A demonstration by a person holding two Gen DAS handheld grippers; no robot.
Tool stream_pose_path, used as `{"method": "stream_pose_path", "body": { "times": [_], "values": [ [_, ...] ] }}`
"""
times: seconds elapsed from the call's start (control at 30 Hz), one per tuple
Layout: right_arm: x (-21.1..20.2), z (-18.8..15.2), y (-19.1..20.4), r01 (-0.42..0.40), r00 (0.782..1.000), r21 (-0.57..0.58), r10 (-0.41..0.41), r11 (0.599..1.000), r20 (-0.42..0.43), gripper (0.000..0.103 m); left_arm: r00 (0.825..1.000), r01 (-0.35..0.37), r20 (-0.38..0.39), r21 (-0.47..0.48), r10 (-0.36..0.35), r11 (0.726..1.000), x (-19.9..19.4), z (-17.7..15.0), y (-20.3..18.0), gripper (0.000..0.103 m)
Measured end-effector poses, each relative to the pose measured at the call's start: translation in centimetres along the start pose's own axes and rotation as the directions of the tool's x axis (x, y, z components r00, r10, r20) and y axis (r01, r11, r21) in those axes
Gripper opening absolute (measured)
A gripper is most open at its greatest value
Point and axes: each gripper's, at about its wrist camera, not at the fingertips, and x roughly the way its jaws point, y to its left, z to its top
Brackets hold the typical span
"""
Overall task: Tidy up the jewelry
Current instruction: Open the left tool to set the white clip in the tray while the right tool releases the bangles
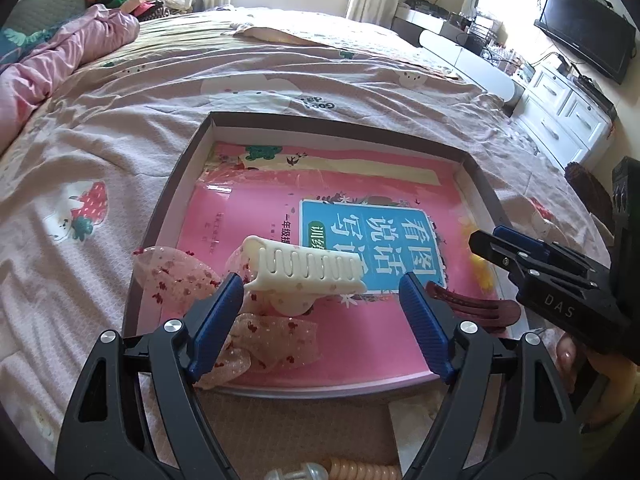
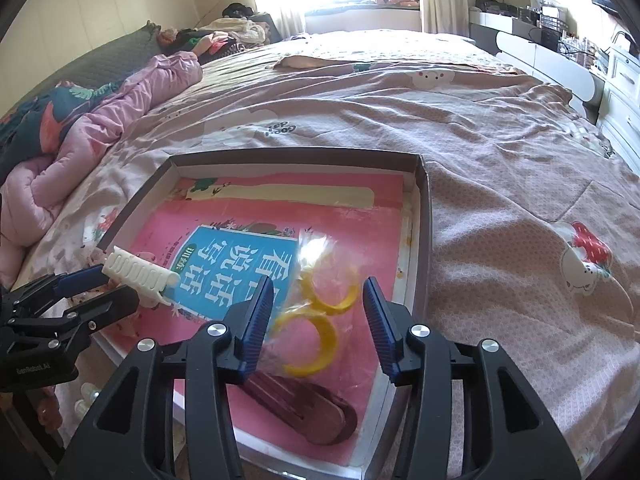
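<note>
The shallow box [image 1: 208, 128] lies on the bed [image 1: 120, 128], lined with a pink workbook [image 1: 280, 216], and the hair pieces and jewelry are gathering along its near edge; the left gripper [image 1: 322, 308] hangs over the near left corner with its jaws spread wide and nothing pinched, the white claw clip [image 1: 304, 270] with its sheer floral bow [image 1: 176, 276] lying in the box just beyond and between its blue pads; the right gripper [image 2: 318, 320] stands over the near right part of the box, jaws partly apart and pressing on nothing, with the clear packet of yellow rings [image 2: 316, 320] between the pads and the dark red hair clip [image 2: 304, 412] on the liner under it. The step in hand looks like setting pieces down in the box, so each should be let go fully and the jaws drawn straight back, lest a ribbed pad drag the crinkly packet or snag the bow; the packet is light and slippery and may cling, so keep the lift slow; leave the pieces apart, not heaped, and the bow inside the rim. Writing: the workbook's blue panel carries large white Chinese characters, upside down from here, seemingly 看图说话写话; the bedspread shows part of "Good day"; the right gripper's body reads "DAS" in the left view, and the left gripper's body a small, blurred mark like "GenRobot.AI" in the right view.
</note>
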Motion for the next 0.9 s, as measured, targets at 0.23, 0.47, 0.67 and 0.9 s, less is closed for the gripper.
{"method": "stream_pose_path", "body": {
  "times": [0.23, 0.47, 0.67, 0.9],
  "values": [
    [-2.1, -0.7, -0.1, -0.014, 0.999, 0.013, 0.013, 1.0, 0.029, 0.057, 1.0, -0.011, 0.017, -0.008, 0.012, 1.0, -1.4, -0.3, 0.0, 0.074],
    [-5.1, -1.3, -0.1, -0.011, 0.997, 0.015, 0.01, 1.0, 0.074, 0.075, 0.999, -0.011, 0.031, -0.02, 0.011, 1.0, -2.8, -0.6, -0.1, 0.077],
    [-7.5, -1.7, 0.0, -0.016, 0.994, 0.024, 0.014, 1.0, 0.112, 0.083, 0.998, -0.015, 0.055, -0.035, 0.017, 0.999, -4.6, -1.0, -0.1, 0.087],
    [-10.3, -2.3, 0.2, -0.025, 0.989, 0.016, 0.022, 1.0, 0.145, 0.085, 0.997, -0.001, 0.079, -0.052, 0.005, 0.999, -6.6, -1.2, 0.0, 0.09]
  ]
}}
